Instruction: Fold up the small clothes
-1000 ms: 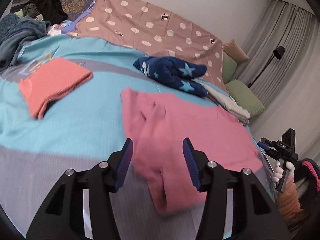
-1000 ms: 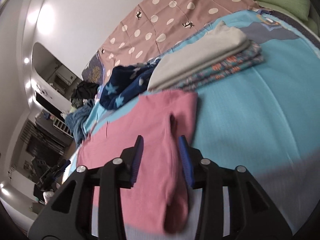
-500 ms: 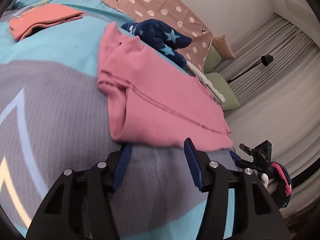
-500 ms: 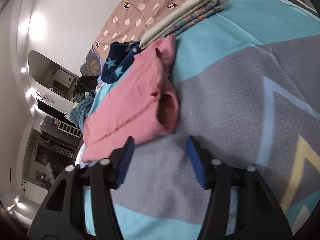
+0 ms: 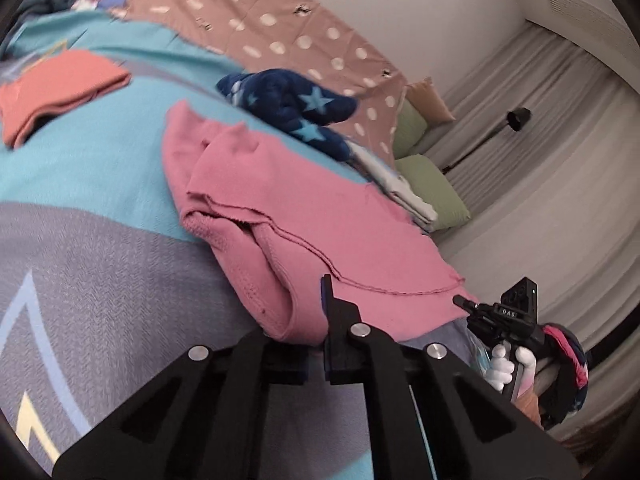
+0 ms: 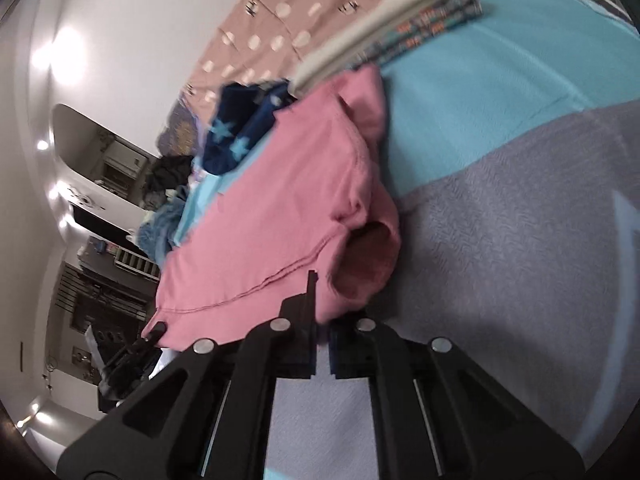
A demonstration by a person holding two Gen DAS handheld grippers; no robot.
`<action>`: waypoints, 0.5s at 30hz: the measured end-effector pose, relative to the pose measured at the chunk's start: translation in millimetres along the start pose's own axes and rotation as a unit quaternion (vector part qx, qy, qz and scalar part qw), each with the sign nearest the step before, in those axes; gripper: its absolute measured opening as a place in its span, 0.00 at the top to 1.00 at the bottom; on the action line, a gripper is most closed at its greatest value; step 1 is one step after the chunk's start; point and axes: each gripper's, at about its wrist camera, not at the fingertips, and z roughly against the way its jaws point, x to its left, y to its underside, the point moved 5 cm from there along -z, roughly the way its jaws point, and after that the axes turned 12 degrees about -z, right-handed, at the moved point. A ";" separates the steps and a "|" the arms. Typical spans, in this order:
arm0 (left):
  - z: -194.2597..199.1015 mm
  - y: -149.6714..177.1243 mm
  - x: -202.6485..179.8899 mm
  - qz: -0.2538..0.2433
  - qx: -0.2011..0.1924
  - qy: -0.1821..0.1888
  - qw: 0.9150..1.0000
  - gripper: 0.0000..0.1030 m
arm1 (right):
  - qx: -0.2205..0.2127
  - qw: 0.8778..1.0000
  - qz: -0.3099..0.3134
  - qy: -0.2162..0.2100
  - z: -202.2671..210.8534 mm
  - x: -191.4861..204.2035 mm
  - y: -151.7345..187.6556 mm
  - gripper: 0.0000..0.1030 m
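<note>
Left wrist: pink garment [image 5: 320,216], long axis toward green pillows [image 5: 432,184].

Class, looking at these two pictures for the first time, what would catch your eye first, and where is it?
The pink garment spread mid-bed, its near hem pinched by both claws, left claw and right claw. Behind it lies a navy star-print cloth; an orange folded piece sits far left.

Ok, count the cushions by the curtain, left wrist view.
3. A tan cushion farthest back, a green cushion just in front of it, and a larger green cushion nearest, beside the folded stack. More may be hidden behind the clothes.
</note>
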 end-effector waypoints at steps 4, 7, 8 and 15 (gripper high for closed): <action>30.3 22.6 -31.5 -0.024 0.015 0.006 1.000 0.96 | -0.013 0.999 0.027 -0.015 50.0 13.1 20.9 0.97; 54.6 60.0 -50.6 -0.037 0.048 0.002 0.998 0.96 | 0.004 1.000 0.028 0.003 77.5 3.0 52.6 0.97; 59.1 72.2 -55.4 -0.041 0.060 -0.002 0.997 0.96 | 0.011 0.999 0.028 0.017 86.6 -5.9 69.4 0.97; 99.0 106.6 -40.4 -0.063 0.083 -0.137 0.985 0.81 | -0.014 0.984 0.093 0.151 108.0 -43.0 116.8 0.77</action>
